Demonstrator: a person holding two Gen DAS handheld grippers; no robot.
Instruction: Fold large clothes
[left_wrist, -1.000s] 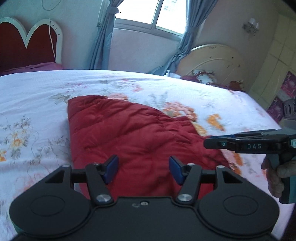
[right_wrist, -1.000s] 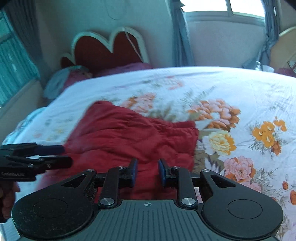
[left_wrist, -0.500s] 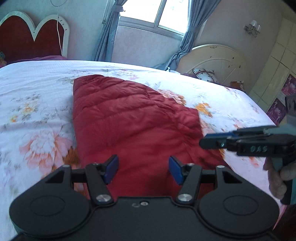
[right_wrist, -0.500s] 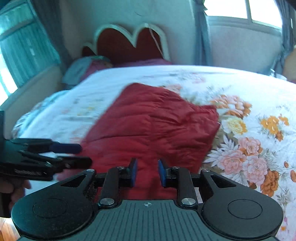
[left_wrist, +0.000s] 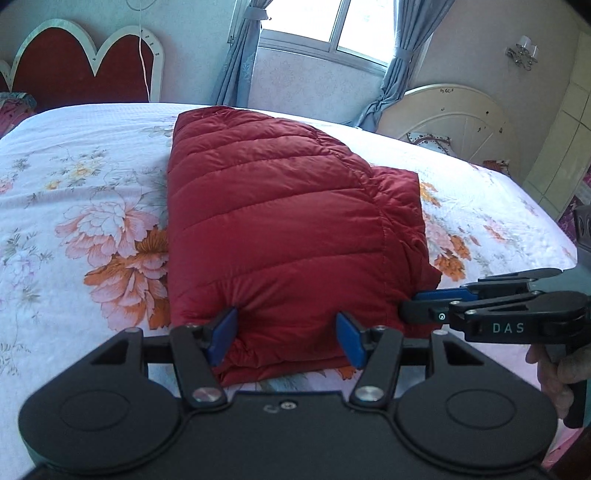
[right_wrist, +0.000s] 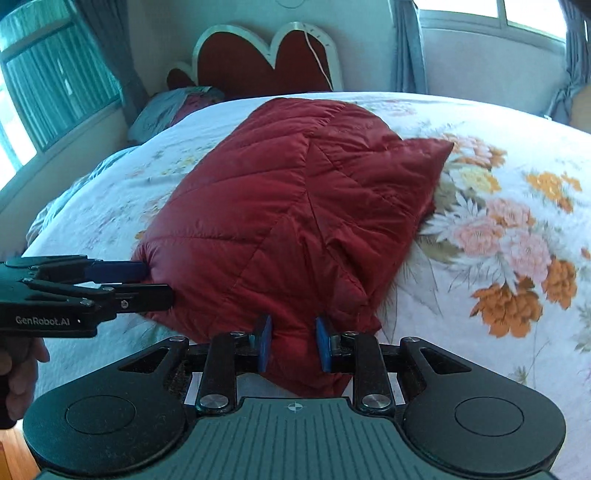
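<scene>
A dark red quilted down jacket lies folded on the floral bedspread; it also shows in the right wrist view. My left gripper is open, its blue pads straddling the jacket's near edge at its left corner. My right gripper is open with a narrower gap, the jacket's near right corner between its pads. Each gripper shows from the side in the other's view: the right one and the left one, both at the jacket's near edge.
The bed fills most of both views. A red heart-shaped headboard and pillows stand at its far end. A window with blue curtains is behind. A round cream board leans at the right wall.
Both grippers have moved forward and down to the jacket's near edge, which now sits between their pads. The jacket looks larger and closer. Jaw openings look unchanged.
</scene>
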